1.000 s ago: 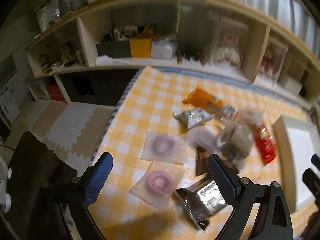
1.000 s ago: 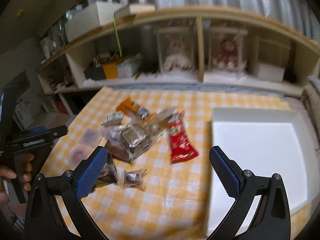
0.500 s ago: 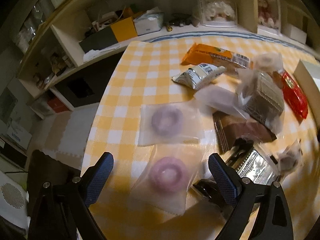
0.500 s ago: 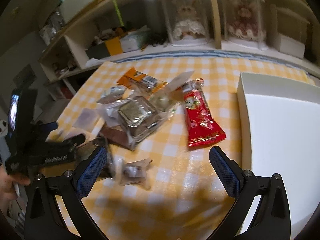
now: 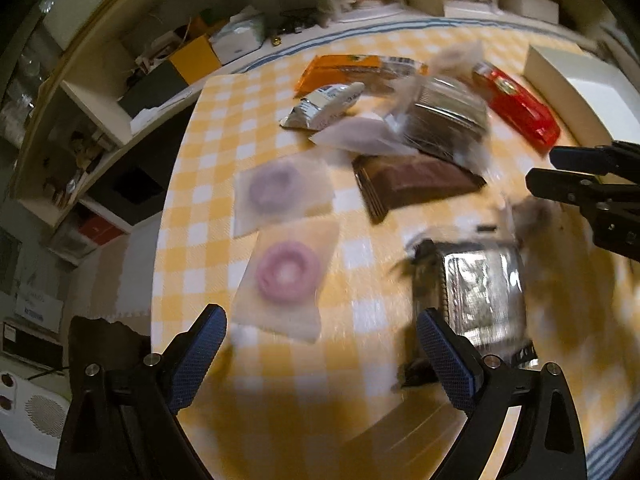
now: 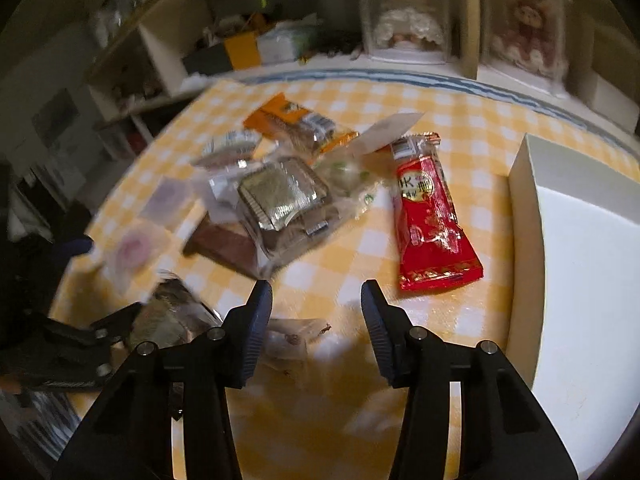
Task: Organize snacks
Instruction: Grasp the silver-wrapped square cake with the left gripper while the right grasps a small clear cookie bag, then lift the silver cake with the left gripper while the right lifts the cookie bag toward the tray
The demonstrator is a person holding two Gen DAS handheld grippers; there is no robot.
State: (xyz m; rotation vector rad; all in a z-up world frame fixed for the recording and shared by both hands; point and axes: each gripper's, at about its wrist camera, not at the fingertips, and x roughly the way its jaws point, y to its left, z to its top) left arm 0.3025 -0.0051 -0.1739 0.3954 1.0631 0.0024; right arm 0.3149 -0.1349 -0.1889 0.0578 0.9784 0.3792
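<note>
Snack packets lie scattered on the yellow checked tablecloth [image 5: 200,152]. My left gripper [image 5: 320,332] is open just above the cloth, with a pink ring-sweet packet [image 5: 288,276] ahead of its left finger and a silver foil packet [image 5: 480,292] by its right finger. My right gripper [image 6: 316,300] is closing, its jaws half narrowed, and a small clear packet [image 6: 292,340] lies on the cloth between its fingers, not pressed by the pads. A red packet [image 6: 428,216] lies ahead of the right gripper to the right, and a clear-wrapped cake [image 6: 280,200] ahead to the left.
A white box [image 6: 580,260] stands at the table's right side. A purple ring-sweet packet [image 5: 276,188], a brown bar [image 5: 416,184] and an orange packet [image 5: 348,68] lie further back. Wooden shelves [image 5: 100,92] run behind the table. The left table edge drops to the floor.
Both grippers have come down closer to the table. The right gripper's jaws have narrowed from wide open. The left gripper has rolled and moved towards the pink ring packet.
</note>
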